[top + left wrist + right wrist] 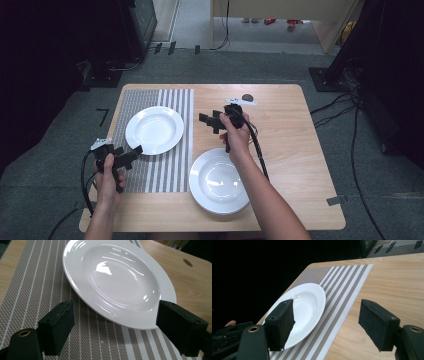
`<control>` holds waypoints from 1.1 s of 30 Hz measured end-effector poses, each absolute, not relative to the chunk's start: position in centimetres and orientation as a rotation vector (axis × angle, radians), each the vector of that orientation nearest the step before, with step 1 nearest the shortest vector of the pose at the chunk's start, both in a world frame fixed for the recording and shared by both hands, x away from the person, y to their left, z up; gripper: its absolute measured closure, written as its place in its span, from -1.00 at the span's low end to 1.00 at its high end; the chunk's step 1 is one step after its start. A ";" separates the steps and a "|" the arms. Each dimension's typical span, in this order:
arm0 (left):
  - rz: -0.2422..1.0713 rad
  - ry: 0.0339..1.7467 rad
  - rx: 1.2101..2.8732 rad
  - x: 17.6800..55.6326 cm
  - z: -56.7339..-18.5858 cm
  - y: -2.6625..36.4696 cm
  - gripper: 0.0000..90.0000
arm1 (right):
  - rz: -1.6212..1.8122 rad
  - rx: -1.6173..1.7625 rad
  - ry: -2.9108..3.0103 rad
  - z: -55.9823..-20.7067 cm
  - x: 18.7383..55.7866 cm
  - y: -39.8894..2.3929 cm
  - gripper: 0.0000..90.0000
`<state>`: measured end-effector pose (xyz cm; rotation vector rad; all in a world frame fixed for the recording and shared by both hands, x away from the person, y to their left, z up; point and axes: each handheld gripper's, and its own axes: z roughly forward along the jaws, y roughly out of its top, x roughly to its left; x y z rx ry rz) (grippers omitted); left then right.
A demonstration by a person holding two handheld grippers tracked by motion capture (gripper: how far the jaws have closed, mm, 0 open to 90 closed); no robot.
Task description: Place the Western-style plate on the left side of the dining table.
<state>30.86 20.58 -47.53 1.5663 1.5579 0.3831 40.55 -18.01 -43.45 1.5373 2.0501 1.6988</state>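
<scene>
Altogether two white plates (154, 130) (218, 181), one striped placemat (170, 170)

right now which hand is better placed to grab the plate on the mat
Left. The left tool sits open right at the near rim of the plate on the mat; the right tool is open too, but farther off over bare table.

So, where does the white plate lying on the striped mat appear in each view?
High view: plate left of centre, on the striped mat.
Left gripper view: plate upper centre, close.
Right gripper view: plate centre left.
Shared landmark: the striped mat under it.
</scene>
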 end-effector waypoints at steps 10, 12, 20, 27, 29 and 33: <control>0.388 1.542 1.619 29.2 -47.9 19.5 -0.66 | 1.698 1.527 2.021 -43.6 37.1 -21.5 -0.39; 0.392 1.540 1.629 29.0 -48.0 19.4 -0.66 | 1.689 1.531 2.012 -43.9 36.5 -22.3 -0.39; 0.413 1.536 1.669 28.4 -49.0 18.9 -0.66 | 1.664 1.546 1.967 -44.6 34.3 -25.5 -0.38; 0.444 1.538 1.710 28.2 -49.5 18.4 -0.66 | 1.648 1.574 1.905 -45.3 32.5 -28.5 -0.39; 0.463 1.542 1.727 28.1 -49.6 18.3 -0.66 | 1.636 1.586 1.891 -45.5 32.0 -29.4 -0.39; 0.494 1.549 1.737 28.0 -49.9 18.2 -0.66 | 1.612 1.603 1.865 -46.0 31.0 -31.0 -0.39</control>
